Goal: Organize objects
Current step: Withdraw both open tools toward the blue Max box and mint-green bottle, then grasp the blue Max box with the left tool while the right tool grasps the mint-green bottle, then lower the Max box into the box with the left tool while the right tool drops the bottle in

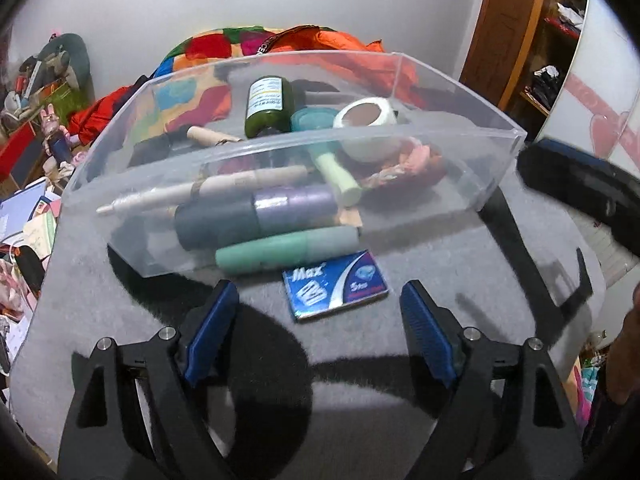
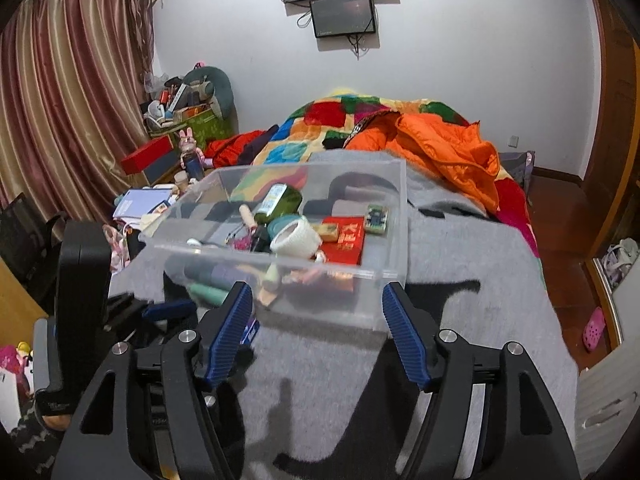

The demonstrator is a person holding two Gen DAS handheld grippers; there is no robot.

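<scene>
A clear plastic bin (image 1: pixel 400 184) sits on a grey felt-like cloth (image 1: pixel 440 360) spread over a flat surface, with a cluttered bedroom behind it. The bin is already packed with small things: a dark green bottle (image 1: pixel 269 106) lying on its side, a roll of white tape (image 1: pixel 366 120), a purple-and-grey cylinder (image 1: pixel 256 216), a mint green tube (image 1: pixel 286 252) and a cream pen-shaped item (image 1: pixel 200 192). One thing lies outside it: a small, flat blue packet (image 1: pixel 335 285) printed "Max", resting on the cloth just in front of the bin's near wall. The left gripper (image 1: pixel 316 316) hovers low over the cloth with its blue-padded fingers (image 1: pixel 212 320) spread wide and holding nothing, the packet lying between and slightly beyond them. The right gripper (image 2: pixel 316 324) is likewise spread apart and empty, aimed at the bin's near right corner. The packet looks light, thin and glossy, probably stiff card or foil, so it may slide on a pinch; it seems best gripped across its two long edges, with the soft cloth giving a little under the fingertips. In the right wrist view the packet is mostly hidden behind a finger, so its exact angle is hard to judge there. The bin wall stands close behind the packet, leaving little room forward; open cloth lies to the right and toward the camera, and the cloth's edges drop away at both sides.
</scene>
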